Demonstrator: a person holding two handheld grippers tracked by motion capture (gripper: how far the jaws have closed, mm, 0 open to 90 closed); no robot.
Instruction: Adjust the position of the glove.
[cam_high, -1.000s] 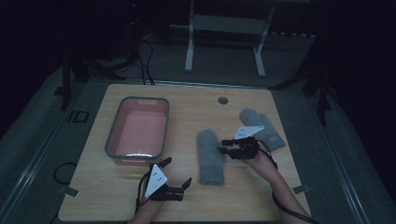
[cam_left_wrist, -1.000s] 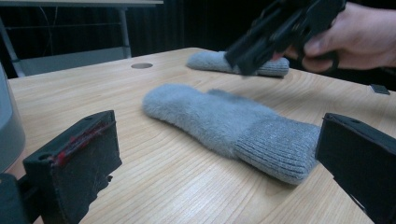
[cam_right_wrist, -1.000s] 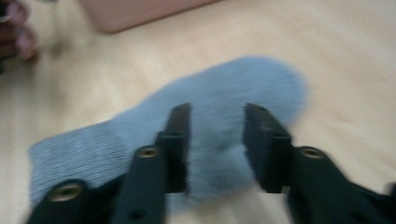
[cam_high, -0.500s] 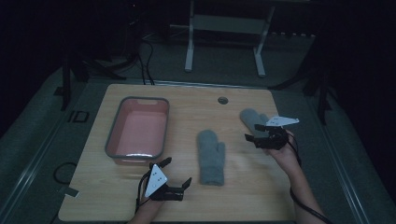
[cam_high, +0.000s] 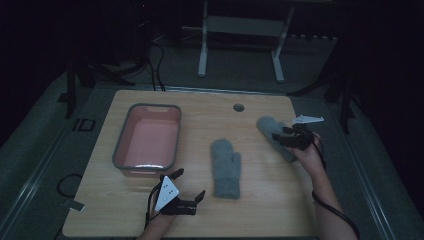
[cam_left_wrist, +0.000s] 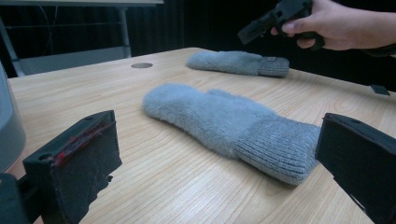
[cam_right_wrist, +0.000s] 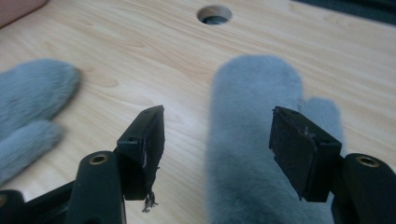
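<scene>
Two grey mittens lie on the wooden table (cam_high: 260, 210). One mitten (cam_high: 226, 167) is mid-table, cuff toward me, and shows close up (cam_left_wrist: 229, 123) in the left gripper view. The other mitten (cam_high: 270, 129) lies at the right. My right gripper (cam_high: 281, 134) hovers just over it, open, with its jaws either side of the mitten's body (cam_right_wrist: 252, 154) and nothing pinched. My left gripper (cam_high: 191, 183) rests open near the front edge, pointing at the middle mitten's cuff, a short way from it. The right gripper (cam_left_wrist: 275, 21), in a hand, appears far off in the left gripper view.
A pink bin (cam_high: 145, 142) with a grey rim stands at the table's left, beside my left gripper. A round cable hole (cam_high: 238, 107) is near the far edge. Dark floor and a metal stand's legs (cam_high: 240, 45) lie beyond the table.
My right gripper has moved from beside the middle mitten rightward to the right mitten and now sits low over it. The left gripper and both mittens have stayed put.
</scene>
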